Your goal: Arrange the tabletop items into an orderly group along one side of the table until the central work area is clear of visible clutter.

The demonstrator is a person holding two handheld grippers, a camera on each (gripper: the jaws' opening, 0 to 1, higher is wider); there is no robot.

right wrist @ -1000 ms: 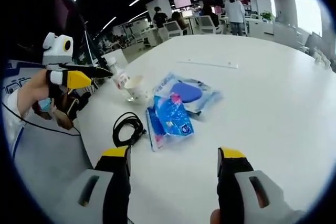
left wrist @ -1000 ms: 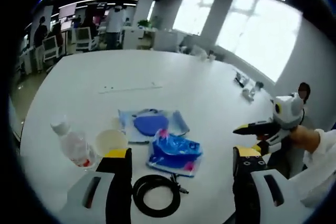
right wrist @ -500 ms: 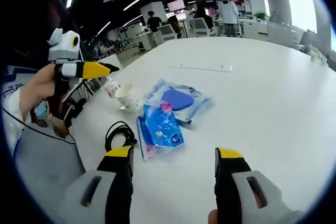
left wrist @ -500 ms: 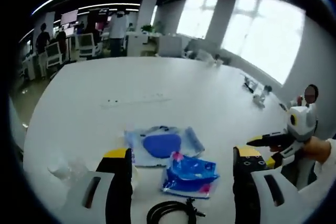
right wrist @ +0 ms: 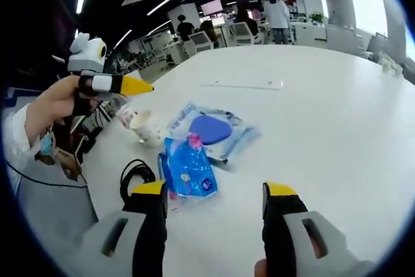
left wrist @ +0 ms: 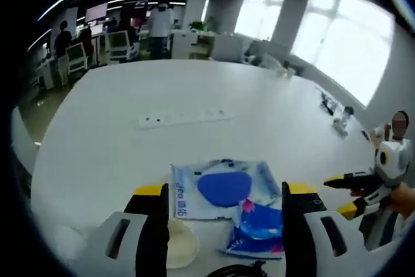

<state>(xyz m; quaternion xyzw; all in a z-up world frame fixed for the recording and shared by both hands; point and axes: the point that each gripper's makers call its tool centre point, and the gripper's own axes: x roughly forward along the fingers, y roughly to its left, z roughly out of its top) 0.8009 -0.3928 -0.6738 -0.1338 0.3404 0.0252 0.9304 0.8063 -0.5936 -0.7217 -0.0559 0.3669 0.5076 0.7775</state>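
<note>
Tabletop items: clustered near one edge of the big white surface [right wrist: 337, 115], close in front of both claws.
Surface: wide and bare beyond the cluster; a flat white power strip [left wrist: 185, 118] lies alone toward the middle, well apart from the rest.
Clear pouch: the pale packet with a dark blue oval inside [left wrist: 224, 187] lies flat, farthest from the near edge among the cluster.
Blue packet: a bright blue bag with pink ends [right wrist: 188, 170] lies just beside the pouch, on the side toward the right claw; whether they overlap I cannot tell.
Cable: a black coiled cable [right wrist: 133, 176] sits by the near edge, beside the blue packet; in the left gripper view it is cut off at the bottom.
Cup: a pale cup [right wrist: 146, 126] stands left of the pouch in the right gripper view; the left jaw partly hides it in the left gripper view.
Bottle: a clear bottle with a red label [right wrist: 126, 115] stands beside the cup, blurred.
Left claw: [left wrist: 224, 192] released, jaws wide apart, above the cluster, gripping nothing.
Right claw: [right wrist: 214, 189] released, jaws spread, over bare surface near the blue packet.
Room: desks, chairs and people stand far off behind the surface.
</note>
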